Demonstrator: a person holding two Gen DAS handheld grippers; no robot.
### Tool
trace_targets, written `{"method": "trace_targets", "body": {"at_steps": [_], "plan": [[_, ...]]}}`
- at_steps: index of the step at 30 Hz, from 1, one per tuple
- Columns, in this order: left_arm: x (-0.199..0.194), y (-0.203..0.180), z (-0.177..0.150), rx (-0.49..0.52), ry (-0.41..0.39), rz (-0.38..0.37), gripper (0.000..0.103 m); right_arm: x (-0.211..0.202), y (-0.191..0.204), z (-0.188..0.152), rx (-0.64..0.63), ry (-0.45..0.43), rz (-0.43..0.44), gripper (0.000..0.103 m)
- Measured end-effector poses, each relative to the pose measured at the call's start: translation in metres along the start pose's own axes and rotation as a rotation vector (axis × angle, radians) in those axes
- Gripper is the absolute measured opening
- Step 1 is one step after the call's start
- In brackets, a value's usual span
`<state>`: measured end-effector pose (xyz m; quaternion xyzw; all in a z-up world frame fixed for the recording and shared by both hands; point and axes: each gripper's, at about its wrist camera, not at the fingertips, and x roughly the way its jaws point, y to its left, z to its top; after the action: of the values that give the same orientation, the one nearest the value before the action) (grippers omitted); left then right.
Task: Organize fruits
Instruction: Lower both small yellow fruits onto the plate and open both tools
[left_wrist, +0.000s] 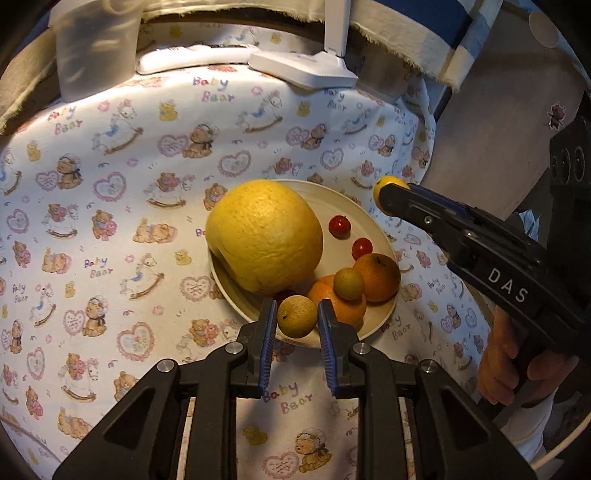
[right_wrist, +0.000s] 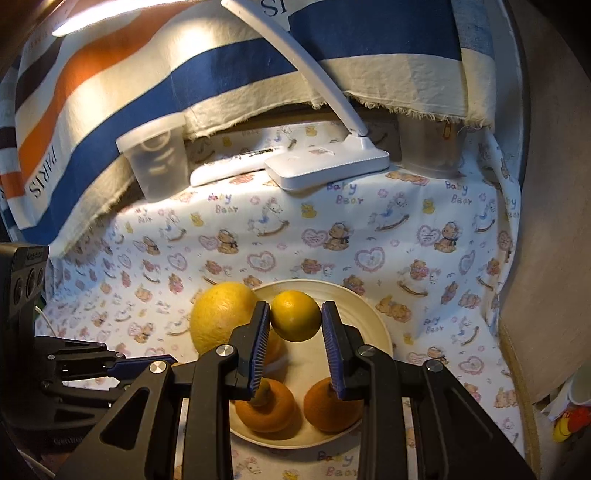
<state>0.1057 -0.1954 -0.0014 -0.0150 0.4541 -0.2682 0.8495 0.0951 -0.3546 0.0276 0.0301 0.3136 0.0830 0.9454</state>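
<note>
A cream plate (left_wrist: 328, 199) on the bear-print cloth holds a big yellow pomelo (left_wrist: 264, 236), two oranges (left_wrist: 378, 277), two small red fruits (left_wrist: 340, 226) and a small greenish fruit (left_wrist: 349, 283). My left gripper (left_wrist: 297, 317) holds a small yellow-green fruit (left_wrist: 297, 316) between its blue pads at the plate's near rim. My right gripper (right_wrist: 295, 321) is shut on a yellow lemon (right_wrist: 295, 315) and holds it above the plate (right_wrist: 365, 314); it shows in the left wrist view (left_wrist: 388, 195) at the plate's right.
At the back stand a white desk lamp base (left_wrist: 303, 66), a white remote (left_wrist: 192, 59) and a translucent cup (left_wrist: 94, 48). A striped cloth (right_wrist: 110, 92) hangs behind. The table edge drops off on the right.
</note>
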Motion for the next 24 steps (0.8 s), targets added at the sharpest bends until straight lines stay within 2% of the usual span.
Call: {"method": "trace_targets", "body": {"at_steps": [5,10,17,24], "plan": [[0.009,0.003,-0.001,-0.012,0.024,-0.012,0.022,0.021,-0.011,-0.005,0.041,0.133,-0.047,0.03],[0.016,0.004,-0.002,-0.021,0.036,-0.03,0.022,0.037,-0.03,-0.01,0.117,0.219,-0.01,0.03],[0.018,0.007,0.0,-0.019,0.033,-0.04,0.022,0.048,-0.034,-0.016,0.13,0.261,-0.016,0.03],[0.016,0.011,0.001,-0.018,0.021,-0.035,0.022,0.051,-0.039,-0.017,0.139,0.267,-0.024,0.03]]}}
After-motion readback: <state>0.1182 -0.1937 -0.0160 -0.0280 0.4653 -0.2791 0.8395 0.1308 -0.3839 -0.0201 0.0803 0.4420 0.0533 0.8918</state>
